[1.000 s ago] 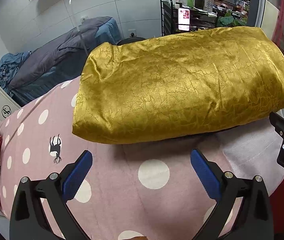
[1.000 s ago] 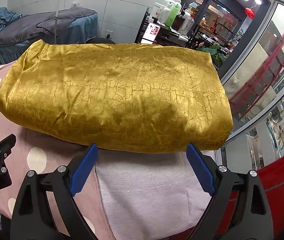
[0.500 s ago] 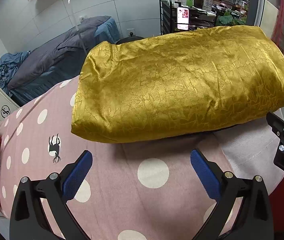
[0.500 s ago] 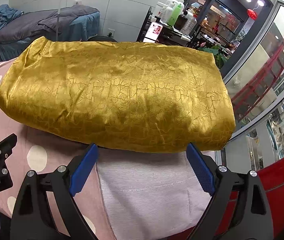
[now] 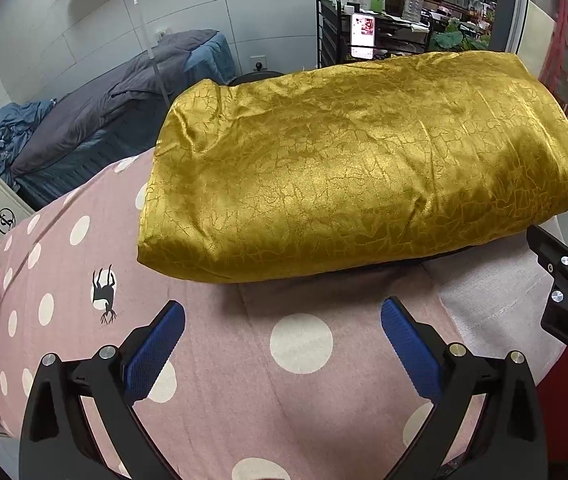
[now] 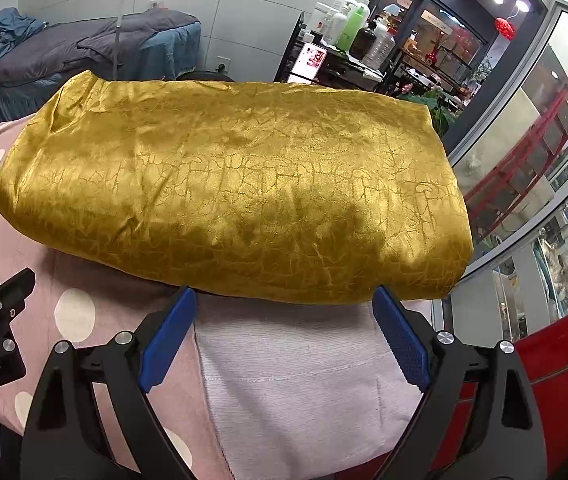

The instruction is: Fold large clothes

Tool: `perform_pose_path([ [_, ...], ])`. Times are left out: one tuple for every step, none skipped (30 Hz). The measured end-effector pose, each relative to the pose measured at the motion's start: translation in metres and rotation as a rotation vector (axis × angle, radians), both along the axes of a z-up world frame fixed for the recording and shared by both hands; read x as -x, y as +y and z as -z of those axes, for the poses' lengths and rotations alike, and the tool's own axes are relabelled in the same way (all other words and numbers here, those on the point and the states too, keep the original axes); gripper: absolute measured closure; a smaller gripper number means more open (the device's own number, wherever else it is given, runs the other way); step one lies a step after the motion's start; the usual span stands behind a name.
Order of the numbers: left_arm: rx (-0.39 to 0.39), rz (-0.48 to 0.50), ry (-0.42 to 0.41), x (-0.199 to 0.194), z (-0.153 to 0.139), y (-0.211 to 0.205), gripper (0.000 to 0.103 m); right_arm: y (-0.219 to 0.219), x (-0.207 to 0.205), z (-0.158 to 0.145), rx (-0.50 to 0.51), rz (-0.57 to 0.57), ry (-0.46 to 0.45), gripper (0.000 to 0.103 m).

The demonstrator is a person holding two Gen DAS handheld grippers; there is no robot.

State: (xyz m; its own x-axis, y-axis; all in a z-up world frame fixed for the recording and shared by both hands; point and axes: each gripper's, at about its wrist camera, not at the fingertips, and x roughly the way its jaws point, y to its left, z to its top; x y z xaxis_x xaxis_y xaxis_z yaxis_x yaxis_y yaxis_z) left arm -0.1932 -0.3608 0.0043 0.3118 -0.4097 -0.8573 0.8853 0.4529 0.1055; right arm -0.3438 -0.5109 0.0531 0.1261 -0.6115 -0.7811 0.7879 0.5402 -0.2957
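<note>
Two sets of blue-padded fingers spread wide and holding nothing, left gripper (image 5: 282, 322) short of the folded gold garment (image 5: 363, 168) on the polka-dot table (image 5: 244, 360), right gripper (image 6: 284, 308) at its near edge, over a pale cloth (image 6: 303, 368)

Both wrist cameras sit low and close in front of the folded gold cloth (image 5: 359, 168), facing it across the polka-dot cover (image 5: 244, 380); the left view stands toward its left end, the right view (image 6: 236, 196) toward its right; both share the cloth
</note>
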Motion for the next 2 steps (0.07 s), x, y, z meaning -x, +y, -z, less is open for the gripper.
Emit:
perform_pose_path([
  [0.000, 0.001, 0.000, 0.0002, 0.0001, 0.0001, 0.006, -0.0001, -0.0001, 0.0001, 0.000, 0.000, 0.001, 0.014],
  [-0.001, 0.001, -0.001, 0.0005, 0.0002, 0.0001, 0.006, -0.0006, 0.0000, 0.0000, 0.000, 0.000, 0.001, 0.014],
])
